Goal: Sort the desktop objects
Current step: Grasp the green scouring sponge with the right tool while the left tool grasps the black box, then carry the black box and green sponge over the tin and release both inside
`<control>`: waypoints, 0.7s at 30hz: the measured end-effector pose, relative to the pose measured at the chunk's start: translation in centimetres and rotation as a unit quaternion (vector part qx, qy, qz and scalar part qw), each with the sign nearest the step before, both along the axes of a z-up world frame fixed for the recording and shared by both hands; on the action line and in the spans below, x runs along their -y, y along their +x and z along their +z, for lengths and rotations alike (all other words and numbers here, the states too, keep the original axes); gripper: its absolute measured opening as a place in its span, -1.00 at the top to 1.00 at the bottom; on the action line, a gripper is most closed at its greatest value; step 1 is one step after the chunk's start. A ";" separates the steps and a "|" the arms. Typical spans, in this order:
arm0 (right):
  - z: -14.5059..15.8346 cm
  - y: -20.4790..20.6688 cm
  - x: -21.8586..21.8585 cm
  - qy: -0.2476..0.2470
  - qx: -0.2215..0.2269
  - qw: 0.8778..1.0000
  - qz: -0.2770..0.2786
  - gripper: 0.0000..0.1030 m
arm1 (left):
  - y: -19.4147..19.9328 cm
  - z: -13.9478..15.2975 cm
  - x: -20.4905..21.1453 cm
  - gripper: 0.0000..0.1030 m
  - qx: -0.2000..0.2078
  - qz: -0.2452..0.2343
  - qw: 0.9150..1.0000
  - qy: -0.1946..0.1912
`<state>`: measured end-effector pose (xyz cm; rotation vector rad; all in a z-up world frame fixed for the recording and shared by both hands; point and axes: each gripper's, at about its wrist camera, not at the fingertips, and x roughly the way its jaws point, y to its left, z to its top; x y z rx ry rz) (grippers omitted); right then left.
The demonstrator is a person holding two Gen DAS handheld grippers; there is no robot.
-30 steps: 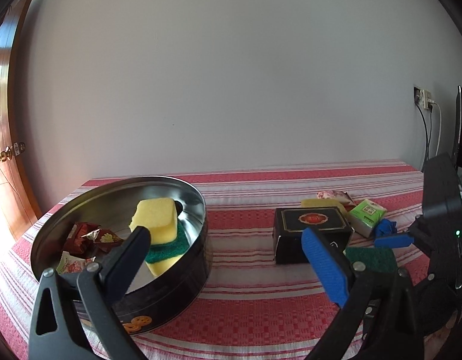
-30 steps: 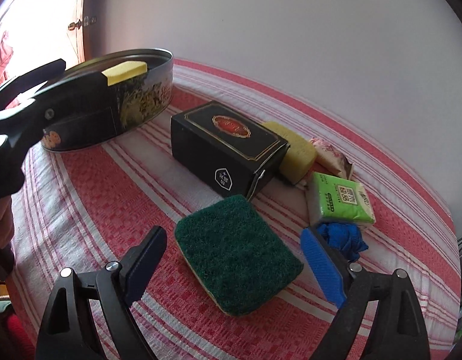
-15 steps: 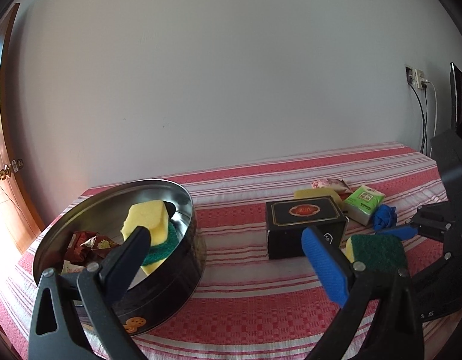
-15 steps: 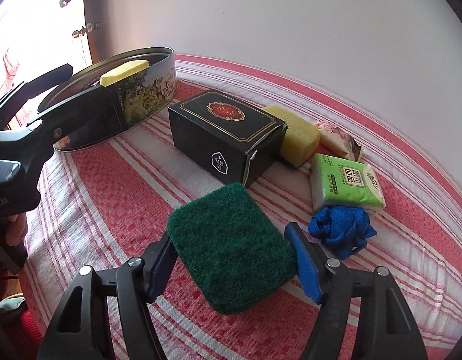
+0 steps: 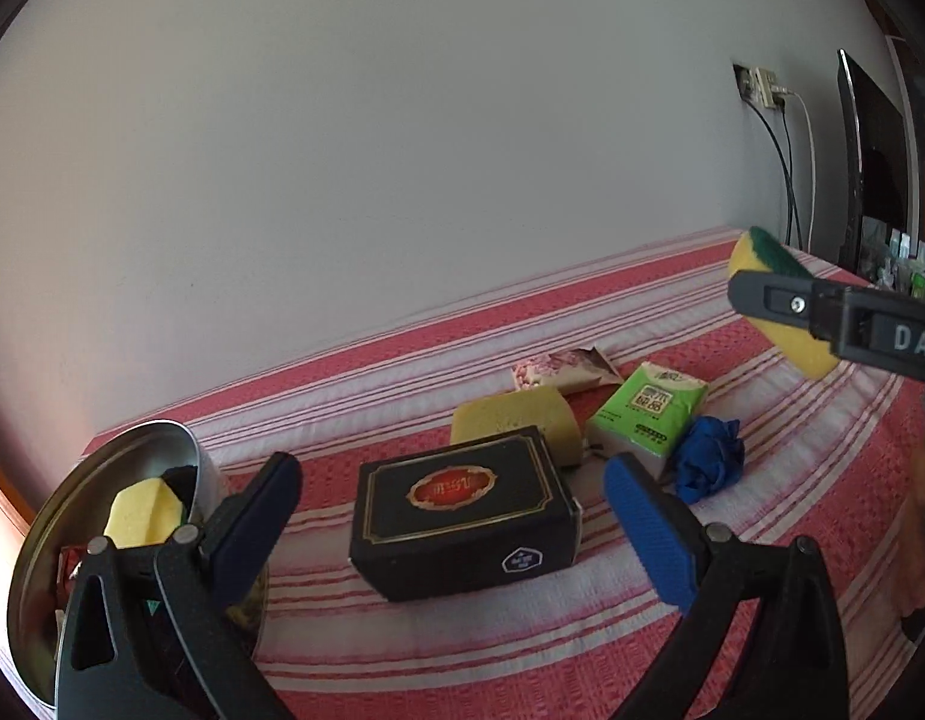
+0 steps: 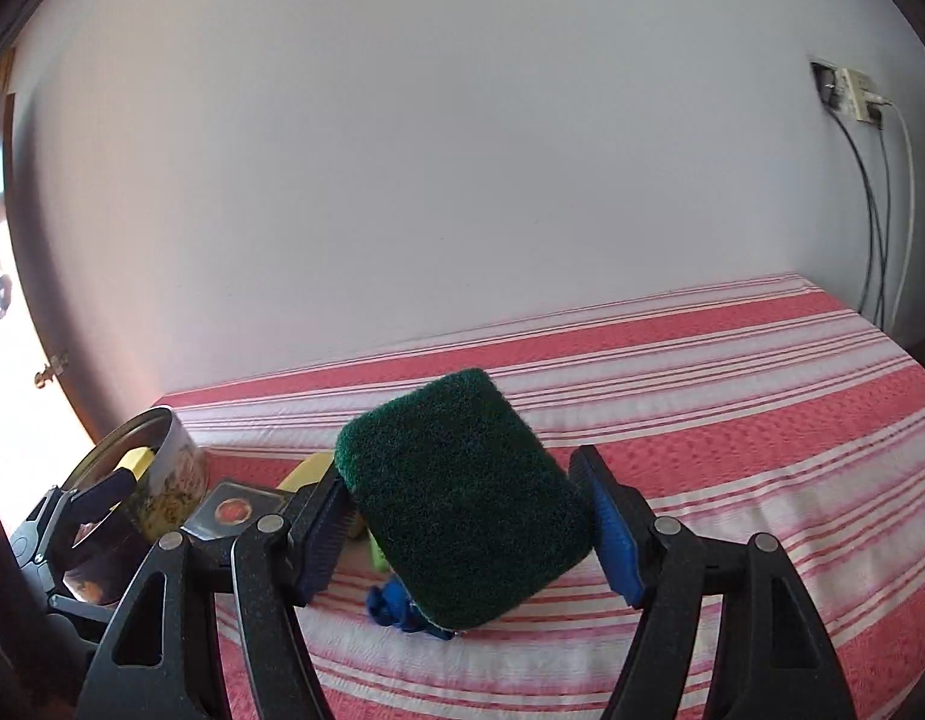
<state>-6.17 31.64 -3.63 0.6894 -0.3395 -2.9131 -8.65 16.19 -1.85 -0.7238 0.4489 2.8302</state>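
- One scouring sponge (image 6: 462, 498) has left the tabletop (image 6: 732, 372): the right gripper (image 6: 462, 519) closed on it and lifted.
- Left gripper (image 5: 456, 516) hangs wide, empty; the tin (image 5: 180, 450) likely comes next.

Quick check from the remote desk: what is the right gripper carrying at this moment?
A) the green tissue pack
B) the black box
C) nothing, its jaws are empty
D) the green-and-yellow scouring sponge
D: the right gripper has both pads pressed on the sides of the scouring sponge, lifted above the striped tablecloth; the black box rests on the cloth.
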 end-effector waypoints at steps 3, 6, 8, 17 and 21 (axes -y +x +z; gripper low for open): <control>0.1 -0.1 -1.0 -0.001 -0.007 1.000 -0.017 -0.40 | -1.4 -0.3 -0.7 -0.98 0.028 0.002 1.000 0.008; -0.3 -0.8 -1.5 -0.014 0.007 1.000 -0.018 -0.40 | -2.8 -0.7 -0.4 -0.98 0.062 0.018 0.998 0.021; -0.3 -0.9 -1.6 -0.019 0.012 1.000 -0.015 -0.40 | -3.7 -1.1 0.2 -0.98 0.088 0.027 0.995 0.033; -0.1 -0.8 -0.2 0.009 0.012 1.000 0.001 -0.40 | -6.5 -3.3 0.9 -0.88 0.185 0.040 0.980 0.062; -0.2 -0.8 -0.1 0.006 0.012 1.000 -0.004 -0.41 | -6.9 -3.9 1.0 -0.77 0.209 0.038 0.975 0.072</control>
